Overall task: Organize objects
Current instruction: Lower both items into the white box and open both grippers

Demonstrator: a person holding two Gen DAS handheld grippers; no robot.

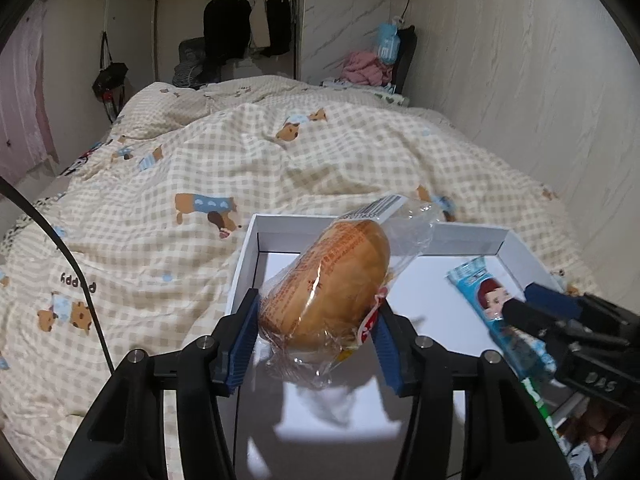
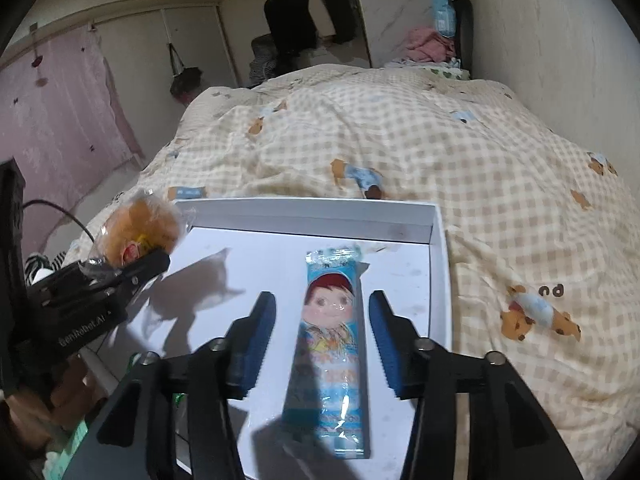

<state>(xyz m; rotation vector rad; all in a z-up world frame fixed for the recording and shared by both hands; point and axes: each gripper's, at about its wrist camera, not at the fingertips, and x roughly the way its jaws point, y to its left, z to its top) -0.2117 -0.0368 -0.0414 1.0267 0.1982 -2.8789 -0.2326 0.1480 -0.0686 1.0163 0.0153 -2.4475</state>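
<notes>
Bed (image 2: pixel 460 152) with checked quilt carries a white box (image 2: pixel 312 210). Wrapped bun (image 1: pixel 332 284) sits above the box's left side, pinched between the blue pads of the left hand-held gripper (image 1: pixel 316 320). Blue snack packet (image 2: pixel 332 344) lies flat on the box floor, between the spread fingers of the right hand-held gripper (image 2: pixel 322 332); pads clear of it.

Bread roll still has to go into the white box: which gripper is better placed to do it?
Left. The left gripper already holds the wrapped bread roll over the white box. The right gripper stands open around the blue snack packet, which lies on the box floor.
</notes>
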